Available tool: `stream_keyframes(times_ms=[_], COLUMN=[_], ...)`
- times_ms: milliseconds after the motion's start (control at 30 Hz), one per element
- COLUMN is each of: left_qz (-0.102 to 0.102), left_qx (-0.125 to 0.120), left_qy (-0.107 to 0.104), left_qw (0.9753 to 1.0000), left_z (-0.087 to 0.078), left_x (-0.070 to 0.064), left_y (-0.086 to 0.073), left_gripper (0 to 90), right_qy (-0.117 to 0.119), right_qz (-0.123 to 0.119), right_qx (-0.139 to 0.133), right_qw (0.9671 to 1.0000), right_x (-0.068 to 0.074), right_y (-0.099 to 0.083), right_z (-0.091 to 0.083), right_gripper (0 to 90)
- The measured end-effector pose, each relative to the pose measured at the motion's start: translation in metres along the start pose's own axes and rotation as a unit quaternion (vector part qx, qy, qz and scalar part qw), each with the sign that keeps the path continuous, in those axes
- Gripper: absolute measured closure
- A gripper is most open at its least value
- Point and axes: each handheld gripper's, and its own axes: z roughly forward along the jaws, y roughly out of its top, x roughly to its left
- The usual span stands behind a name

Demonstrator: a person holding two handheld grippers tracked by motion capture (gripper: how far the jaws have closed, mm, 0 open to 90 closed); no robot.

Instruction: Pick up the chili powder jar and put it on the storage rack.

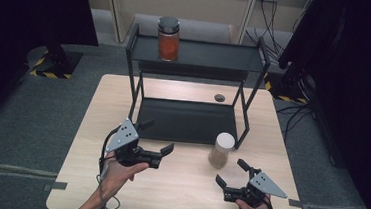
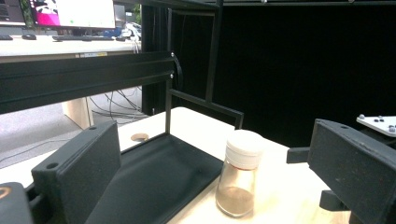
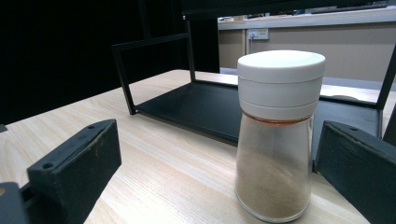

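Note:
A glass spice jar with a white cap and brown powder stands upright on the wooden table, just in front of the black rack's right front leg. My right gripper is open, close below the jar; the spice jar stands just ahead of its spread jaws, nearer the right one. My left gripper is open to the left of the jar with nothing between its jaws; the spice jar shows some way ahead. A second jar with orange-red contents and a grey lid stands on the rack's top shelf.
The black two-tier metal rack stands at the table's middle back, its lower tray bare. A round cable hole lies behind it. Dark screens flank the table, and cables run across the floor at the right.

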Motion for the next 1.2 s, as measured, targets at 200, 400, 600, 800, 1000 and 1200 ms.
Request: stream_keyframes(times_ms=[200,400,600,800,1000,1200], left_qz=[0.009,0.013,0.007,-0.003,-0.003,0.003], left_qx=[-0.001,0.007,0.006,0.007,0.006,0.005], left_qy=[-0.002,-0.004,-0.002,0.001,0.002,0.001], left_qw=[1.0,0.9999,1.0,1.0,1.0,1.0], left_z=[-0.004,-0.009,-0.014,-0.019,-0.023,-0.026], left_x=[-0.006,-0.009,-0.01,-0.007,-0.009,-0.011], left_y=[-0.009,-0.024,-0.045,-0.063,-0.076,-0.086], left_gripper=[2.0,2.0,2.1,2.1,2.1,2.1], right_qy=[0.001,0.001,0.0,0.0,0.0,0.001], right_qz=[0.001,0.001,0.001,0.002,0.002,0.002], right_qx=[0.0,-0.001,-0.002,-0.002,-0.003,-0.004], right_qw=[1.0,1.0,1.0,1.0,1.0,1.0], right_x=[0.0,0.0,0.0,0.0,-0.001,-0.002], right_y=[0.0,0.0,-0.001,-0.001,-0.001,-0.002], right_z=[0.0,0.0,0.0,0.0,0.0,0.0], right_gripper=[0.6,0.6,0.6,0.6,0.6,0.6])
